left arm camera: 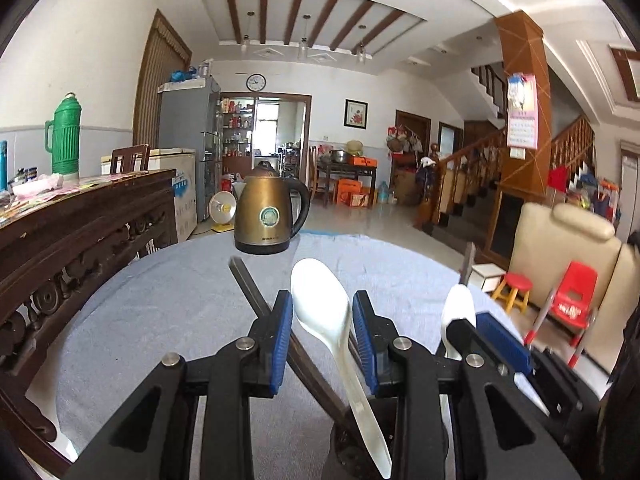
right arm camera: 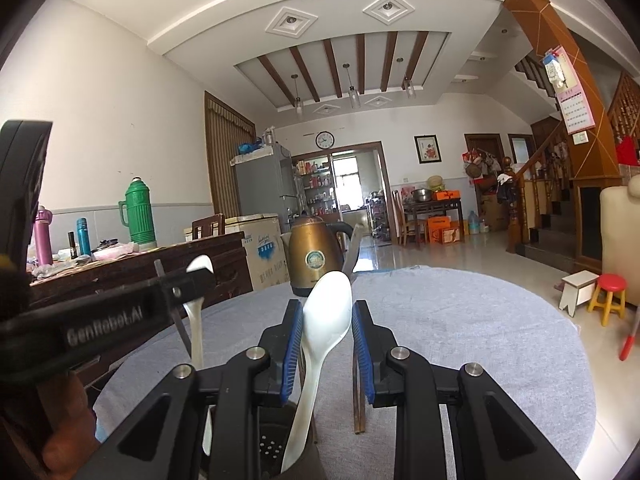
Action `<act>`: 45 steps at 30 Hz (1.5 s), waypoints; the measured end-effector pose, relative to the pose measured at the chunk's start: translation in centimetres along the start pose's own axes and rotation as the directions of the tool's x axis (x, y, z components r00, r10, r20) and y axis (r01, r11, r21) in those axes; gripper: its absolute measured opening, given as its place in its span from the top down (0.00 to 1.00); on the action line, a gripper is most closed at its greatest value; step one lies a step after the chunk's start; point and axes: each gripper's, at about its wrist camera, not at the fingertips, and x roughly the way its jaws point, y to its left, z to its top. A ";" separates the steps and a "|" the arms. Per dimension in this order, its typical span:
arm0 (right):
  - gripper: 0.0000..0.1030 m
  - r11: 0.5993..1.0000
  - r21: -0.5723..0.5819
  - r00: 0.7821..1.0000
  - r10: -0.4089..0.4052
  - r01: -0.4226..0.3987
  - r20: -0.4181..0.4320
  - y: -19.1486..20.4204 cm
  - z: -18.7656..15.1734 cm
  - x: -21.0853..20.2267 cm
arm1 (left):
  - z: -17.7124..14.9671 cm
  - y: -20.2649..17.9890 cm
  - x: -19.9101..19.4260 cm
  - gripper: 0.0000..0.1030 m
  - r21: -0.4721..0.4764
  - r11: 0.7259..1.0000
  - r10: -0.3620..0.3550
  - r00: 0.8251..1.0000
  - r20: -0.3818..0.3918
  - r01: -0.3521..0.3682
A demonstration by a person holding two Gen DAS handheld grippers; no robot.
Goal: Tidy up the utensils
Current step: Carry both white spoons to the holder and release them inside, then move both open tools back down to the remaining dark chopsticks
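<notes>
Looking along my left gripper (left arm camera: 322,334), I see a white spoon (left arm camera: 320,300) standing up between its blue pads (left arm camera: 282,336). The pads are spread and do not touch the spoon. The spoon's long handle runs down into a dark holder (left arm camera: 352,452) right under the gripper, and its bowl points up and away from me. A dark chopstick (left arm camera: 256,300) leans out to the left from the same holder.

My right gripper (right arm camera: 326,334) has a second white spoon (right arm camera: 326,312) between its pads too. The left pad looks like it touches the bowl, but I cannot tell if it is pinching. That spoon also stands in a holder with holes (right arm camera: 272,446).

Both grippers sit close side by side, so they could bump. I think going straight up is safest. The gray cloth (right arm camera: 460,320) has lots of room to the right, and the kettle (left arm camera: 268,212) is far back.
</notes>
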 end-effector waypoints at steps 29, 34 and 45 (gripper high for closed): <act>0.72 0.995 0.094 0.989 -0.027 0.041 -0.146 -4.2 1.0 -2.0 | -0.9 3.2 -5.2 0.39 0.022 0.994 0.109 0.993 -0.041 -0.108; 0.72 0.984 0.162 0.979 -0.044 0.077 -0.197 -6.1 0.8 -1.3 | -1.2 4.8 -4.7 0.38 -0.001 0.990 0.140 0.988 -0.063 -0.141; 0.72 0.954 0.271 0.950 -0.039 0.128 -0.309 -9.0 -0.5 1.0 | -2.8 8.7 -2.3 0.38 -0.074 0.977 0.184 0.968 -0.170 -0.199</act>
